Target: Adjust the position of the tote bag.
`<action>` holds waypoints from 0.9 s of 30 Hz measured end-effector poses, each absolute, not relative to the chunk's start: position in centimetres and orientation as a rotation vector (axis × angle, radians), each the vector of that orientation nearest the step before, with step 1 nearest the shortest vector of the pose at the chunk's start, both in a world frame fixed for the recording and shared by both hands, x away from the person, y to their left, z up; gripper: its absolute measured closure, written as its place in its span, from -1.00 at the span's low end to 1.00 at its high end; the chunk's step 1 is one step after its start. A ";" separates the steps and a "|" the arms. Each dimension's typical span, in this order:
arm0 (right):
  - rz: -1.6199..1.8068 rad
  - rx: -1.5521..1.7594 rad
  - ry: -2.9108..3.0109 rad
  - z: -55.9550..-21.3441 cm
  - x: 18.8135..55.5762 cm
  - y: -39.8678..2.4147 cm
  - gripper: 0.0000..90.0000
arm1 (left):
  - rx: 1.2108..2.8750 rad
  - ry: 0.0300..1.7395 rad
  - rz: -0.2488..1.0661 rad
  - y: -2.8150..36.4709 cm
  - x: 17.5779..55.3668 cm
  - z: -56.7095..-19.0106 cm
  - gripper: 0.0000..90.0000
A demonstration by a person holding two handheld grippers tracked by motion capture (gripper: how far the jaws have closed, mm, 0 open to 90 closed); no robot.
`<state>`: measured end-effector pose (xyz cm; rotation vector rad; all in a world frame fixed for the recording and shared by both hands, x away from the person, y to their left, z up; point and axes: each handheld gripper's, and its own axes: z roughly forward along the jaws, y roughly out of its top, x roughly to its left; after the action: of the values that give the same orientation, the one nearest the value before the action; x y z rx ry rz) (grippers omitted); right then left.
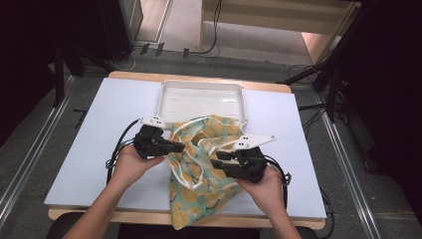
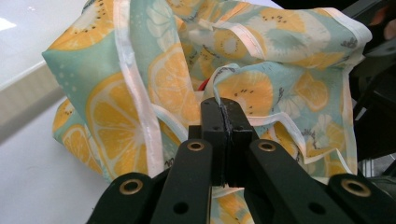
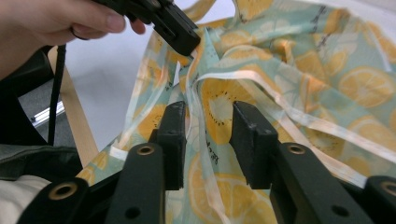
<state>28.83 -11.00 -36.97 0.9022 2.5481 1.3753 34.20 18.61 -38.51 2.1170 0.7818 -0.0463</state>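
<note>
On the pale table (image 1: pixel 84 149), the left hand (image 1: pixel 130 164) holds the left gripper (image 1: pixel 180 147), whose tip points right into the crumpled cloth (image 1: pixel 199 174). In the left gripper view the two black jaws stand pressed together with a fold of the cloth's white-edged hem pinched between them, so this gripper is clamped on the cloth (image 2: pixel 140 93). The cloth is a thin teal fabric printed with orange and lemon slices and trimmed with white tape; it lies bunched in the middle of the table between the two grippers, its far edge near or against the front rim of the white tray (image 1: pixel 199 94), and its near corner hanging over the table's front edge. The tray sits at the far side of the table, its long side across. To the right, the right hand (image 1: pixel 268 186) holds the right gripper (image 1: pixel 215 162), which points left toward the cloth. In the right gripper view its jaws stand apart with a gap between them, and a white strip of the cloth (image 3: pixel 327 70) runs up through that gap without either pad pressing on it. The left gripper (image 3: pixel 189 42) shows at the top of that view, its tip closed on the cloth's edge, held by fingers (image 3: pixel 60 23).
</note>
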 end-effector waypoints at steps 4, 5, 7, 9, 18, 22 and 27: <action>1.341 0.921 2.547 -37.7 29.4 -10.8 0.95 | 2.118 0.777 -0.063 19.0 33.8 -38.5 1.00; 1.343 0.924 2.541 -37.7 29.4 -11.0 1.00 | 2.120 0.778 -0.065 19.0 33.7 -38.6 1.00; 1.353 0.948 2.516 -37.6 29.6 -11.5 1.00 | 2.126 0.779 -0.074 19.3 33.6 -38.6 1.00; 1.360 0.965 2.492 -37.4 29.8 -12.2 1.00 | 2.132 0.778 -0.079 19.5 33.5 -38.6 1.00; 1.354 1.075 2.401 -37.6 31.1 -15.1 1.00 | 2.136 0.790 -0.086 20.9 32.8 -38.6 1.00; 1.348 1.122 2.372 -37.9 31.4 -16.2 1.00 | 2.133 0.796 -0.096 21.6 32.5 -38.7 1.00; 1.331 1.161 2.359 -38.6 31.5 -17.1 1.00 | 2.147 0.811 -0.094 22.5 32.0 -38.9 1.00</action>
<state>31.53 -17.15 -38.61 1.1610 2.3594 1.3312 31.98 22.46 -38.91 2.1472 0.8106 -0.0945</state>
